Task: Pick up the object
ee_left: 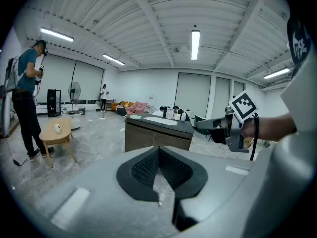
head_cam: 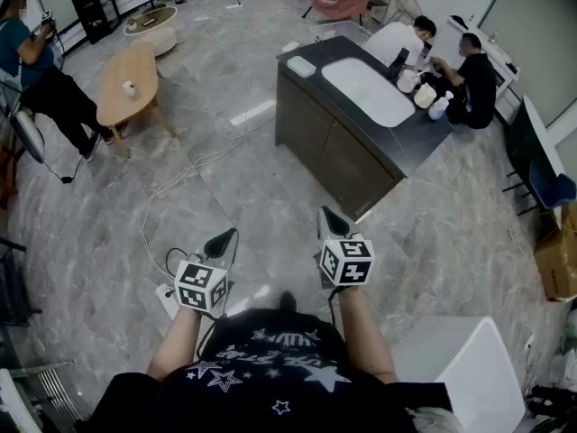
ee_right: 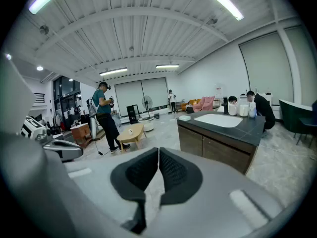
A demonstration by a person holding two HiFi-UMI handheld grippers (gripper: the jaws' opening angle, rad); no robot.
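I hold both grippers over the grey floor, pointing toward a dark counter point(head_cam: 334, 142) with a white sink point(head_cam: 367, 89). My left gripper point(head_cam: 229, 235) is shut with nothing between its jaws; in the left gripper view its black pads point(ee_left: 143, 168) meet at the tips. My right gripper point(head_cam: 326, 214) is also shut and empty, and its pads point(ee_right: 173, 170) touch. White jugs point(head_cam: 425, 95) and a pale box point(head_cam: 301, 65) stand on the counter. A small white object point(head_cam: 129, 87) sits on a wooden table point(head_cam: 135, 66). Neither gripper is close to any of them.
A person in a teal shirt point(head_cam: 22, 48) stands at the far left. Two people point(head_cam: 469, 70) are at the counter's far side. A white cable point(head_cam: 176, 183) runs over the floor. A white box point(head_cam: 464, 368) is at my right, a cardboard box point(head_cam: 559, 255) further right.
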